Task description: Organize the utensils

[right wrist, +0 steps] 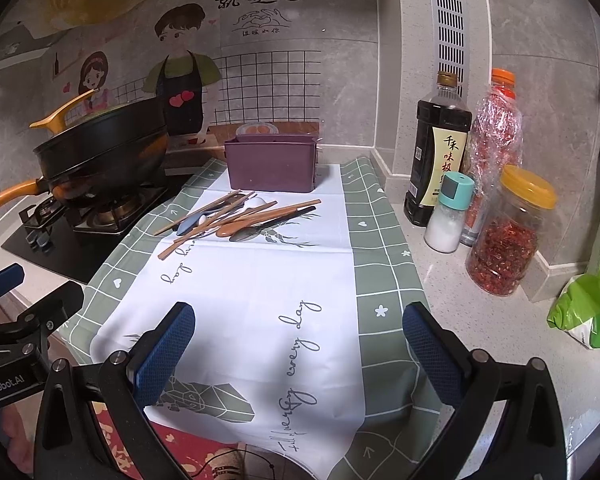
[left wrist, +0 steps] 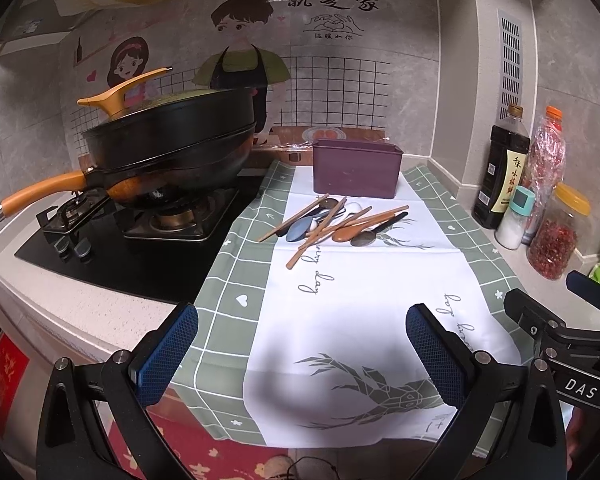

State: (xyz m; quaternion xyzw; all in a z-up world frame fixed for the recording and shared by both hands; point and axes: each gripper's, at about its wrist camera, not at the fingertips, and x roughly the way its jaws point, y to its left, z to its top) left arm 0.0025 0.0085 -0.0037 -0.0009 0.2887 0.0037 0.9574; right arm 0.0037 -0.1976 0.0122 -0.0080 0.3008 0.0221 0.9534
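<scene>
A heap of utensils (left wrist: 334, 224) (right wrist: 240, 218), wooden chopsticks and several spoons, lies on a white and green cloth (left wrist: 360, 304) (right wrist: 260, 292). Just behind it stands a purple rectangular holder (left wrist: 357, 168) (right wrist: 271, 164), and no utensil shows above its rim. My left gripper (left wrist: 302, 350) hangs open over the cloth's near end, well short of the heap. My right gripper (right wrist: 299, 350) is likewise open and holds nothing, and it also appears at the right edge of the left wrist view (left wrist: 556, 320).
A lidded black wok (left wrist: 168, 148) (right wrist: 100, 152) with orange handles sits on the gas hob (left wrist: 120, 240) to the left. A soy sauce bottle (right wrist: 436, 152), a salt shaker (right wrist: 448, 216), a chilli bottle (right wrist: 496, 136) and a chilli jar (right wrist: 508, 232) stand along the right wall. A green bag (right wrist: 588, 308) lies at far right.
</scene>
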